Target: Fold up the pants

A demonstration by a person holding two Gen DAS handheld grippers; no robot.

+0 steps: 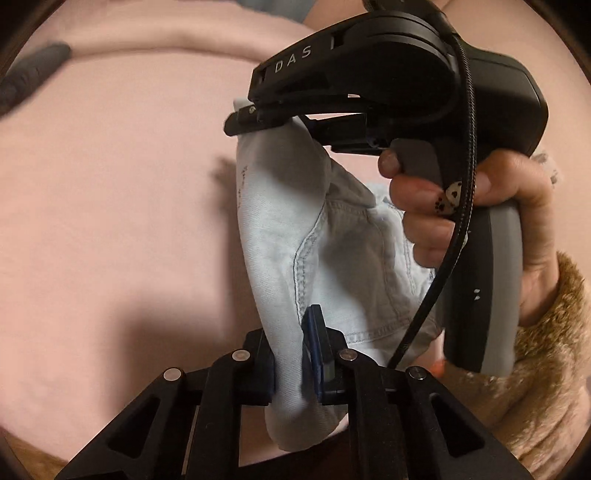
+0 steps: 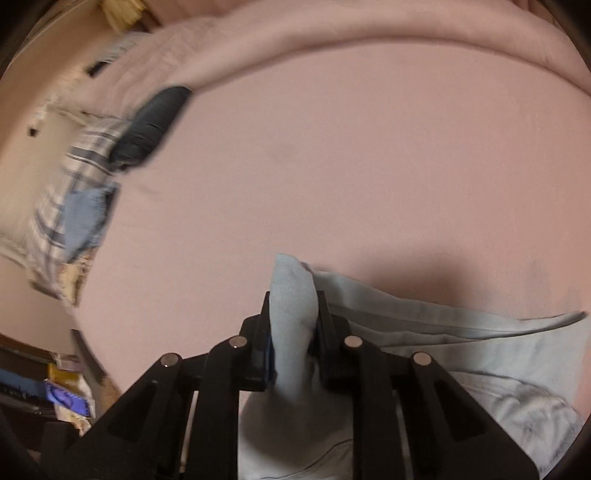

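Note:
The pants (image 1: 280, 236) are pale blue denim with stitched seams, lifted off a pink bed sheet (image 1: 110, 184). My left gripper (image 1: 291, 354) is shut on a bunched part of the pants at the bottom of the left wrist view. My right gripper (image 1: 255, 118) appears in that view, held in a hand (image 1: 443, 206), shut on the upper end of the same cloth. In the right wrist view my right gripper (image 2: 293, 325) pinches a fold of the pants (image 2: 291, 295), and the rest of the fabric (image 2: 480, 350) trails to the right over the sheet.
A dark rolled garment (image 2: 155, 122) lies at the sheet's left side, also visible in the left wrist view (image 1: 33, 74). Plaid and blue clothes (image 2: 81, 206) lie beside it. A thick pink blanket fold (image 2: 369, 26) runs along the far side. Clutter (image 2: 66, 391) sits off the bed's lower left.

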